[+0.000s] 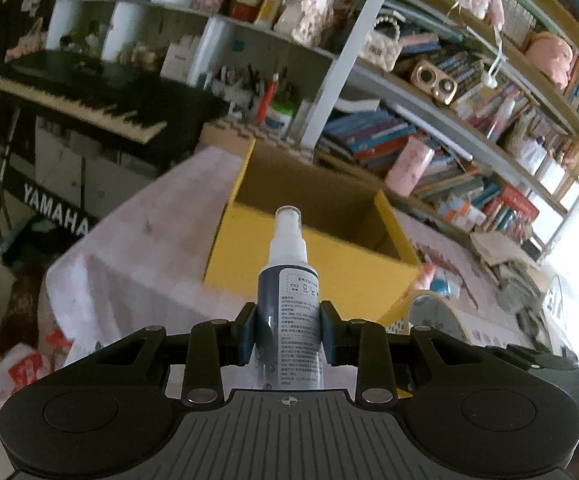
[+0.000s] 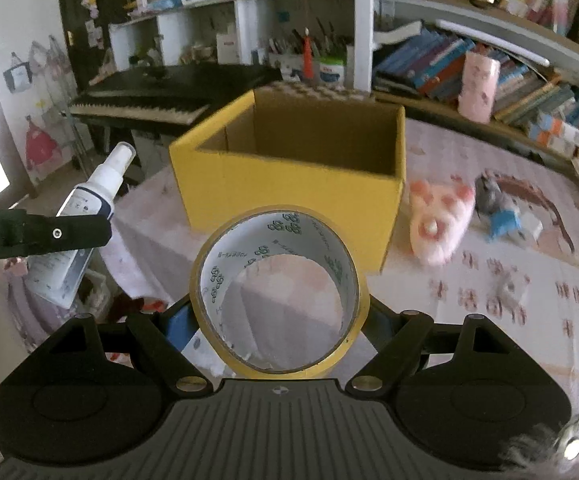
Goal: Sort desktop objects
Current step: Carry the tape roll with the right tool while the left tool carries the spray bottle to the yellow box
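My left gripper [image 1: 288, 334] is clamped on the spray bottle [image 1: 289, 292] at its waist, nozzle forward, so it can drop into the yellow box [image 1: 309, 256] just ahead. My right gripper [image 2: 279, 316] squeezes the tape roll [image 2: 279, 292] across its outer rim, hole facing the camera, also aimed at the box. The box stands open-topped on the counter [image 2: 489, 288], ready to receive both. Only the right view shows the bottle tilted, seen from the side, and the pink plush [image 2: 439, 220] lying beyond the box; the left view alone shows the bottle's label.
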Demonstrator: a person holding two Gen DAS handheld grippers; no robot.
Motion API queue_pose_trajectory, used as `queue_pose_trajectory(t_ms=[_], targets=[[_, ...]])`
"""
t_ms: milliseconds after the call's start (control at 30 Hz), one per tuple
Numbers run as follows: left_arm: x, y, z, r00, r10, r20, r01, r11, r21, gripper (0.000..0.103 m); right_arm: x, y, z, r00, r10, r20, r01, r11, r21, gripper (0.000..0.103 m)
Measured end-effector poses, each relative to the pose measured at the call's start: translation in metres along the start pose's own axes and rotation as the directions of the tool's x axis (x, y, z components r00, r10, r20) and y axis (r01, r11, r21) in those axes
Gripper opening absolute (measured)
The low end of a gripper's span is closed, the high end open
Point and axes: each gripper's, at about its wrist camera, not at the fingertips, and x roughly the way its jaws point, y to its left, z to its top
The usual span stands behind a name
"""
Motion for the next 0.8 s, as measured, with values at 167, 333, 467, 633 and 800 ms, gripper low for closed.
queue_pose_trajectory(t_ms=[167, 333, 467, 633, 800], targets=[[0.021, -0.007, 0.032, 0.998, -0.001, 0.064, 0.0, 1.0, 0.013, 0.031, 0.013, -0.017, 0.044, 0.997, 0.013, 0.076, -0.009, 0.999, -0.044, 0.081], [0.047, -0.016, 0.063, 0.993, -0.003, 0.118, 0.0, 1.0, 0.024, 0.031, 0.031, -0.038, 0.084, 0.991, 0.014, 0.131, -0.002, 0.996, -0.09, 0.081], [0.07, -0.024, 0.083, 0.99, 0.002, 0.142, -0.008, 0.999, 0.041, 0.031, 0.052, -0.055, 0.108, 0.989, 0.015, 0.148, 0.006, 0.99, -0.143, 0.081], [0.105, -0.029, 0.101, 0.992, 0.028, 0.126, -0.037, 0.997, 0.069, 0.031, 0.087, -0.071, 0.129, 0.99, 0.024, 0.139, 0.009, 0.972, -0.236, 0.081], [0.154, -0.037, 0.116, 0.994, 0.08, 0.069, -0.091, 0.98, 0.179, 0.031, 0.136, -0.073, 0.141, 0.998, 0.042, 0.05, -0.017, 0.906, -0.423, 0.081]])
